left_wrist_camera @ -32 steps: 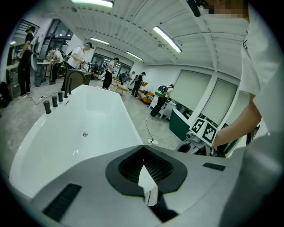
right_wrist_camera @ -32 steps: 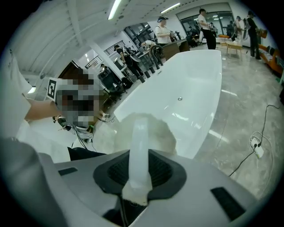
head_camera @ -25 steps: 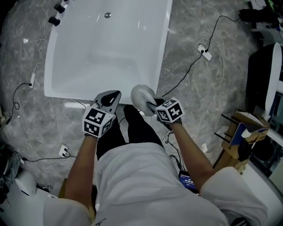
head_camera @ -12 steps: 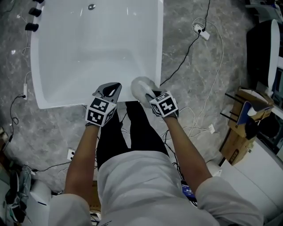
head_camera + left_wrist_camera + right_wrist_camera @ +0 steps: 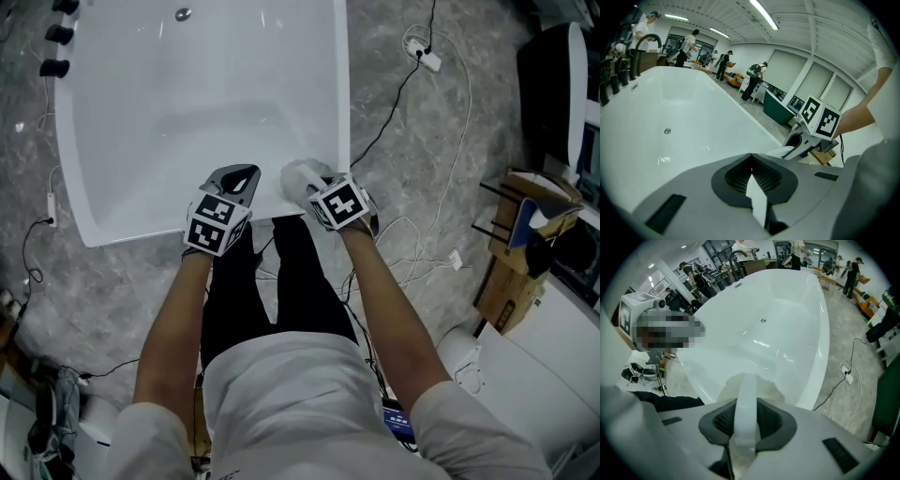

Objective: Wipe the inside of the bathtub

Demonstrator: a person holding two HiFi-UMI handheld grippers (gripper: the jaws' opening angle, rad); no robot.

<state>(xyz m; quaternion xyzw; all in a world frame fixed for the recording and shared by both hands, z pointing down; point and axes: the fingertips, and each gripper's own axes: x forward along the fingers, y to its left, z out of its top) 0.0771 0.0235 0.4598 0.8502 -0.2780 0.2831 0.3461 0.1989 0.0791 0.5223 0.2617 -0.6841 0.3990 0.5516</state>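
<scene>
Head view, from above the person standing at the near end of the white bathtub [image 5: 342, 112], which fills the frame from 10 to 1 o'clock. Its drain [image 5: 183, 14] lies at the far end, at 12 o'clock, and black faucet fittings [image 5: 54, 36] line the far left rim at 10 o'clock.

The right gripper [image 5: 314, 190] is clamped on the strap-like handle [image 5: 745, 413] of a white cleaning pad [image 5: 298, 175]. In the right gripper view the handle runs straight up between the two dark jaw faces, and the pale, fluffy pad spreads out just beyond the jaw tips. The pad sits at the tub's near right corner, over the near rim, at about 11 o'clock from the gripper's marker cube [image 5: 337, 202]. Whether it presses on the enamel cannot be told.

The left gripper [image 5: 242, 174] is just beside the pad, at its 9 o'clock, and also points over the near rim. In the left gripper view its jaws meet at the tips with nothing between them. The tub's smooth interior stretches ahead, and the right gripper shows at 3 o'clock.

On the grey marbled floor [image 5: 403, 187], black and white cables [image 5: 394, 103] trail from a white power strip [image 5: 422, 58] at 1 o'clock. A cardboard box [image 5: 511, 262] stands at 3 o'clock.
</scene>
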